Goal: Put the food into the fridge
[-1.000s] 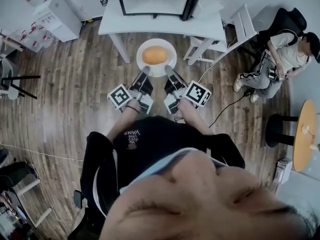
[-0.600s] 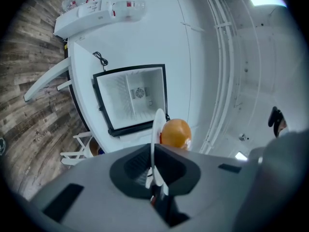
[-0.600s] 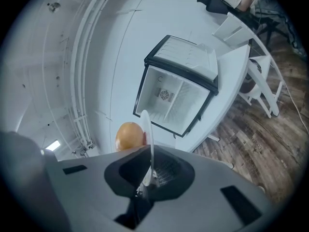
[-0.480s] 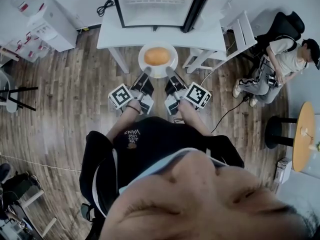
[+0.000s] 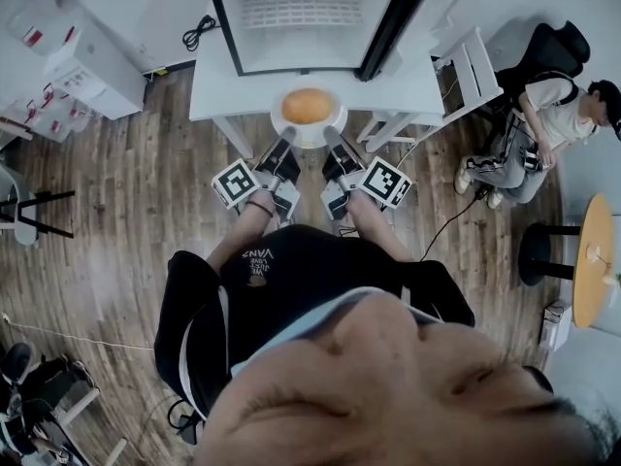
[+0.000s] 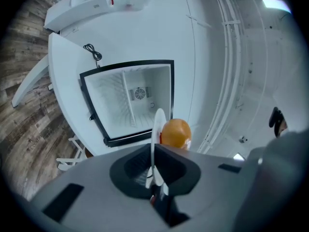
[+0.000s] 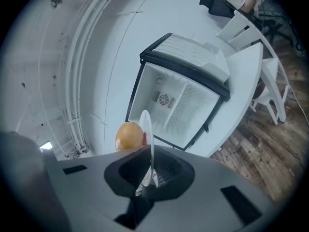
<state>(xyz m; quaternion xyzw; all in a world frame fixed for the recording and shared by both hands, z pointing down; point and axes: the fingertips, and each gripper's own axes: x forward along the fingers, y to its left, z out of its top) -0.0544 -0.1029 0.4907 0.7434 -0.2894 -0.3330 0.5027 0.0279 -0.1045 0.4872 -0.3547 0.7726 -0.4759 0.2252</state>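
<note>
Orange bun [image 5: 308, 105], one plate [image 5: 309, 138], two claws [image 5: 287, 135] [image 5: 328, 134]

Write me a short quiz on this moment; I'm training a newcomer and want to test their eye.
1. True or false: the fridge door is shut.
2. Pick one: the left gripper and the right gripper are both shut on A) the rim of the plate, B) a bottle, C) a spoon.
3. Fill in: the fridge stands on a white ____.
Key: 1 false, it stands open; 2 A; 3 table.
</note>
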